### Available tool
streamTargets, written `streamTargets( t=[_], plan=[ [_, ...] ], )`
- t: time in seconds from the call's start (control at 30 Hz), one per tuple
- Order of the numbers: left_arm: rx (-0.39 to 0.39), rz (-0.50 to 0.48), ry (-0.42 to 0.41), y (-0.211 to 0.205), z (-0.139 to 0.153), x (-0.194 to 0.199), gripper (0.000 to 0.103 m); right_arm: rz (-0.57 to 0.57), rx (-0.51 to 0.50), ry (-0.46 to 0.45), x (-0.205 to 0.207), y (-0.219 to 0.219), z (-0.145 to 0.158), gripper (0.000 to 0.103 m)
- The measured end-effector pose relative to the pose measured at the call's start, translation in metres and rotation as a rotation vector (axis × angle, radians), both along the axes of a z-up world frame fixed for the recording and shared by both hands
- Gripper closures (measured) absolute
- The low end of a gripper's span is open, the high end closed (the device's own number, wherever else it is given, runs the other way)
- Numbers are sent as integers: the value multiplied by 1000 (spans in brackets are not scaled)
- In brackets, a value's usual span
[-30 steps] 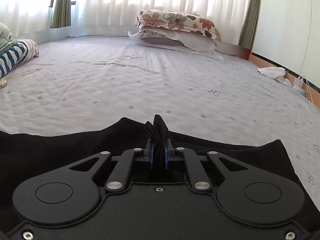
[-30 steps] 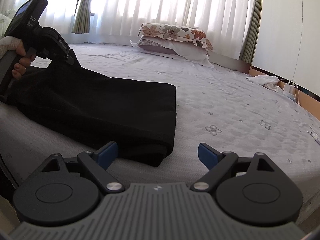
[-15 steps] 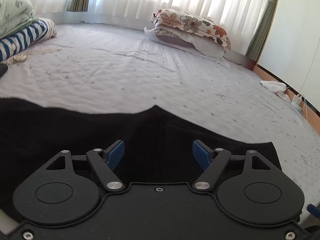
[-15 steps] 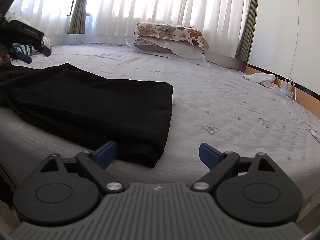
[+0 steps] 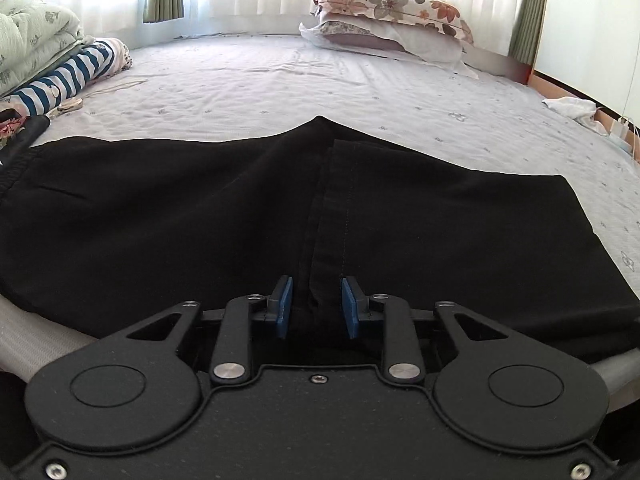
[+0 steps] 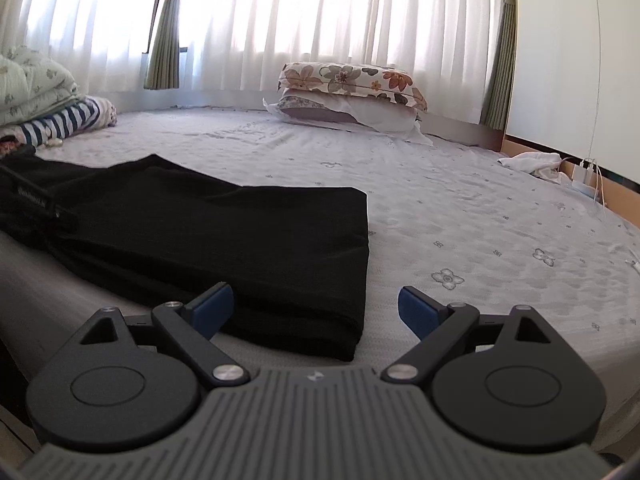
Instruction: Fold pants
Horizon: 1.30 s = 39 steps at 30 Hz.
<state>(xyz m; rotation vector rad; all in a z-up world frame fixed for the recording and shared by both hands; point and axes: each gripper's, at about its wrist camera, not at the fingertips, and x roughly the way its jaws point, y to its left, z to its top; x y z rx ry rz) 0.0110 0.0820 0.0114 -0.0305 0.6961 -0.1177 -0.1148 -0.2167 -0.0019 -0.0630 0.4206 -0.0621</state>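
Black pants (image 5: pixel 200 216) lie flat on the bed near its front edge, folded lengthwise, with the waistband at the left and the leg ends at the right. My left gripper (image 5: pixel 316 307) is low over the near edge of the pants, its blue pads partly closed around a raised seam fold (image 5: pixel 332 208) without pinching it. In the right wrist view the pants (image 6: pixel 224 236) stretch from the left to the leg hem in the middle. My right gripper (image 6: pixel 316 308) is open and empty, just in front of the hem corner.
Two stacked pillows (image 6: pixel 352 92) lie at the far side of the bed (image 5: pixel 320 80). Folded bedding and a striped cloth (image 5: pixel 68 72) sit at the far left. A white cloth (image 6: pixel 532 162) and a charger with cables are on the floor at the right.
My left gripper let go of the bunched fabric, opened wide, then dropped to the near edge and narrowed around the seam fold. The pants now lie flat. My right gripper stayed open and barely moved.
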Motion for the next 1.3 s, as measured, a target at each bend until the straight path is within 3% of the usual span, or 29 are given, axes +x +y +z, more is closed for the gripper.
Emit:
streamTargets(
  t=[0.23,0.37,0.53,0.63,0.73,0.8,0.87,0.97,1.07,1.2,1.3],
  plan=[
    [-2,-8,-17,1,-2,-7,76,-19,69,-73,29,17,8,7],
    [-12,-14,-27,5,-2,-1,75,-30,116,-66,46,21,1,7],
    [-38,-23,-38,12,-4,-3,75,-129,92,6,53,15,-30,16],
    [-45,-28,-47,14,-6,-5,75,-145,24,-39,46,14,-46,12],
    [-38,-23,-56,14,-2,-9,74,-165,82,-37,50,9,-47,10],
    [-53,0,-73,21,6,-14,69,-176,68,-30,51,11,-43,10],
    [-80,42,-131,35,17,-21,50,-182,65,-34,51,14,-35,9],
    [-133,161,-207,67,30,-28,29,-179,40,-84,45,24,-22,9],
    [-169,342,-246,104,32,-26,22,-133,48,-113,50,38,-9,8],
    [-168,618,-224,148,21,-20,22,-32,113,-114,68,66,1,8],
    [-210,728,-239,176,11,-19,17,58,107,-99,83,99,2,7]
  ],
)
